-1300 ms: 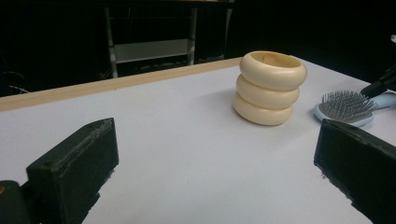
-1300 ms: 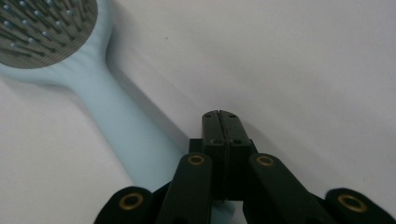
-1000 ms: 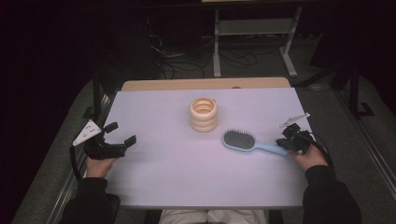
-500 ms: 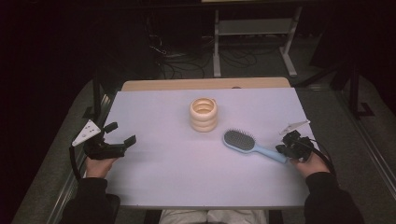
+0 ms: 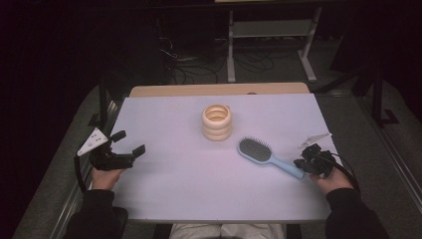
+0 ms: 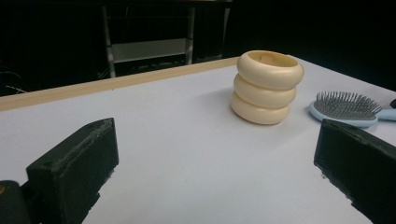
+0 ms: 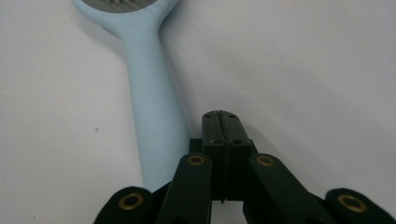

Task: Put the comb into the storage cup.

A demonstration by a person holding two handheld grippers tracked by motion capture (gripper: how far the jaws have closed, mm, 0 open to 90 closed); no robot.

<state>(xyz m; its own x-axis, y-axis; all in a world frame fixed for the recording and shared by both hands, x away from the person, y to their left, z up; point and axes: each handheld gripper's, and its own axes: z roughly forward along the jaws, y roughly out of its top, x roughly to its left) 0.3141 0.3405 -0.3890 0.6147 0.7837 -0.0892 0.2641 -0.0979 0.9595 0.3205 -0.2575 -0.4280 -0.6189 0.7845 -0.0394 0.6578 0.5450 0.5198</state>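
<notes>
The right claw (image 5: 304,166), jaws pressed together and empty, has slid toward the counter's near right edge beside the brush (image 5: 263,154) handle; the left claw (image 5: 130,144) waits apart.

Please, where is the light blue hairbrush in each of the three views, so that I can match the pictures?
High view: the hairbrush lies right of centre on the table, its handle pointing to the right gripper.
Left gripper view: its bristle head is at the right edge, right of the cream ringed cup.
Right gripper view: its handle runs from top left down beside the shut jaws.
Shared landmark: the hairbrush's blue handle.
</notes>
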